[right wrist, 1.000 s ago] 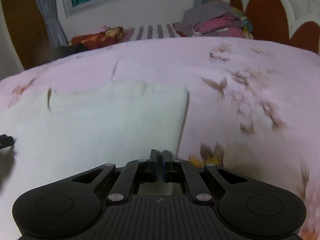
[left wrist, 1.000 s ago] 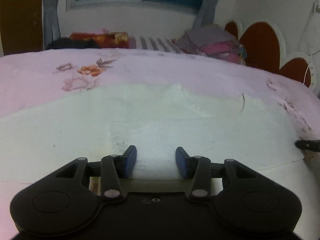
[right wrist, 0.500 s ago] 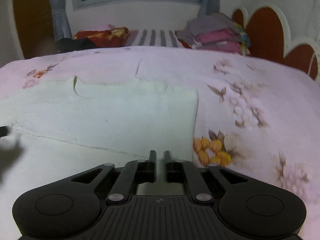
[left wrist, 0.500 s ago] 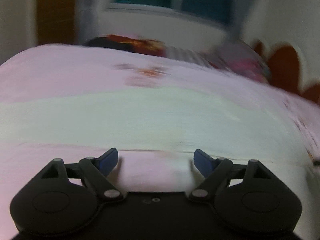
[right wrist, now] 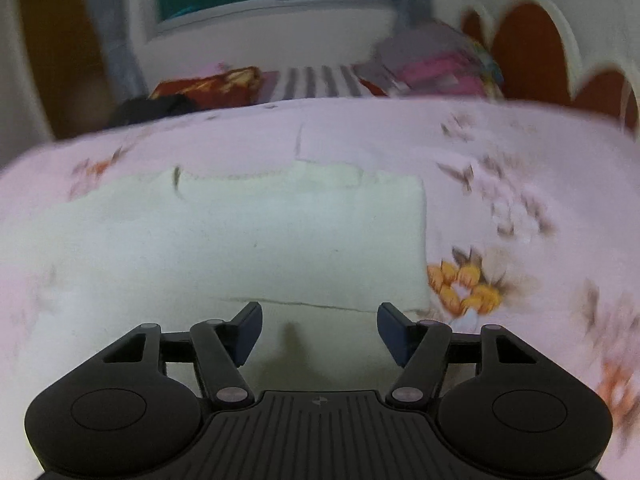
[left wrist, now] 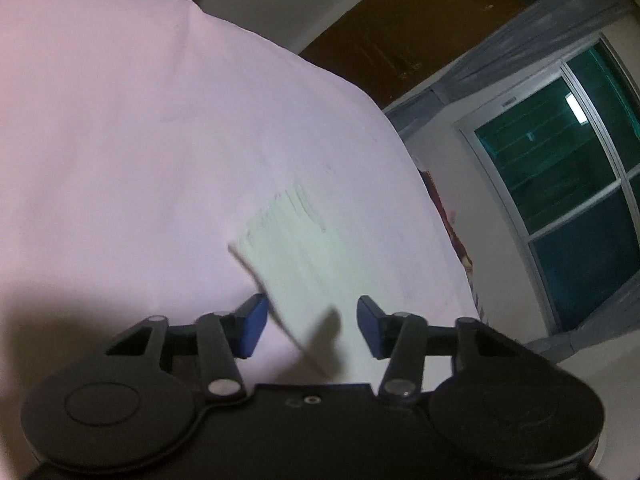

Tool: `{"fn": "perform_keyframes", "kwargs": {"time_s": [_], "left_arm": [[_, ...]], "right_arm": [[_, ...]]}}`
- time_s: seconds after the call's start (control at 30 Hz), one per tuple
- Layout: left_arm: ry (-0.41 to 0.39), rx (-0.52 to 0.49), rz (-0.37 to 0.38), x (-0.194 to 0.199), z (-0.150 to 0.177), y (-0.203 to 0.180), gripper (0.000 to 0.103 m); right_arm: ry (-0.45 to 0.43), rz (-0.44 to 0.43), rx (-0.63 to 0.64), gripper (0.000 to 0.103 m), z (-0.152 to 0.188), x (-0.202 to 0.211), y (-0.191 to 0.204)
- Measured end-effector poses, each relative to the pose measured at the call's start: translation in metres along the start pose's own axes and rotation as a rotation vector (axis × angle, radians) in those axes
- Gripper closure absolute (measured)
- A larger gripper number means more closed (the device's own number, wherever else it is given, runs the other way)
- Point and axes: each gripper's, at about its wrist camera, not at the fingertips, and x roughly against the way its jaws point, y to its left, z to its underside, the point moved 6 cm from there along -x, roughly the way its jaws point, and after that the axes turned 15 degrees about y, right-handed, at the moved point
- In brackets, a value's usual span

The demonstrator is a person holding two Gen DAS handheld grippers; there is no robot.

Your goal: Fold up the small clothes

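A pale cream garment (right wrist: 248,240) lies flat on the pink floral bedspread (right wrist: 500,152), with a folded-over edge running across just ahead of my right gripper. My right gripper (right wrist: 320,320) is open and empty, just above the near part of the garment. In the left wrist view the camera is rolled sideways; a corner of the same cream garment (left wrist: 292,248) lies on the pink bedspread (left wrist: 120,120). My left gripper (left wrist: 310,320) is open and empty, its jaws on either side of that corner without closing on it.
At the head of the bed lie a red patterned pillow (right wrist: 212,88), a striped cloth (right wrist: 316,80) and a stack of folded clothes (right wrist: 436,64). A red scalloped headboard (right wrist: 528,48) is at the right. A window (left wrist: 568,184) and brown door (left wrist: 400,28) show in the left view.
My right gripper opened and let go of the garment, which now lies folded. My left gripper stayed open, swung left and rolled sideways to the garment's left corner.
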Motion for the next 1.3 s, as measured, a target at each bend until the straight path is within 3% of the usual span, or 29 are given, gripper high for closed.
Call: {"fn": "perform_keyframes", "kwargs": {"time_s": [0.03,0.1,0.13,0.2,0.27,0.4,0.5,0.67,0.8,0.93,1.1,1.13,1.17,1.27,1.3], "left_arm": [[-0.002,-0.003,-0.003,-0.003,-0.002,-0.001,0.062],[-0.001,-0.012,-0.02,-0.01,-0.007,-0.002,0.082],[0.008,-0.011,-0.031,-0.012,-0.008,-0.001,0.097],[0.01,-0.031,-0.029,-0.019,-0.012,0.0,0.099],[0.0,-0.13,-0.093,-0.017,-0.011,-0.013,0.1],[-0.019,-0.301,-0.018,-0.012,0.008,-0.075,0.1],[0.049,-0.458,0.066,-0.025,0.052,-0.147,0.1],[0.178,-0.724,0.172,-0.061,0.153,-0.265,0.1],[0.29,-0.929,0.186,-0.097,0.243,-0.337,0.1],[0.39,-1.084,0.182,-0.11,0.342,-0.364,0.1],[0.499,-1.224,0.15,-0.131,0.421,-0.365,0.1],[0.529,-1.25,0.136,-0.143,0.433,-0.363,0.099],[0.559,-1.27,0.125,-0.151,0.443,-0.363,0.091],[0.611,-1.29,0.111,-0.155,0.454,-0.349,0.043],[0.58,-1.296,0.117,-0.143,0.453,-0.345,0.036]], "right_arm": [[0.01,-0.013,-0.059,0.039,-0.003,-0.002,-0.006],[0.009,-0.021,-0.127,0.039,-0.007,-0.002,-0.014],[0.006,-0.029,-0.143,0.04,-0.009,-0.001,-0.016],[0.004,-0.044,-0.148,0.051,-0.012,0.001,-0.016],[0.006,-0.035,-0.147,0.051,-0.013,0.001,-0.017],[-0.004,-0.032,-0.15,0.051,-0.015,0.002,-0.021],[-0.006,-0.039,-0.153,0.051,-0.015,0.0,-0.023],[-0.01,-0.056,-0.167,0.051,-0.012,0.001,-0.031],[-0.018,-0.061,-0.184,0.051,-0.006,0.007,-0.044],[-0.033,-0.062,-0.231,0.051,0.0,0.017,-0.069],[-0.045,-0.063,-0.272,0.051,0.007,0.032,-0.101],[-0.048,-0.064,-0.281,0.051,0.008,0.035,-0.107],[-0.049,-0.073,-0.29,0.051,0.01,0.037,-0.113],[-0.059,-0.097,-0.298,0.051,0.011,0.045,-0.122],[-0.066,-0.106,-0.293,0.051,0.011,0.047,-0.122]]}}
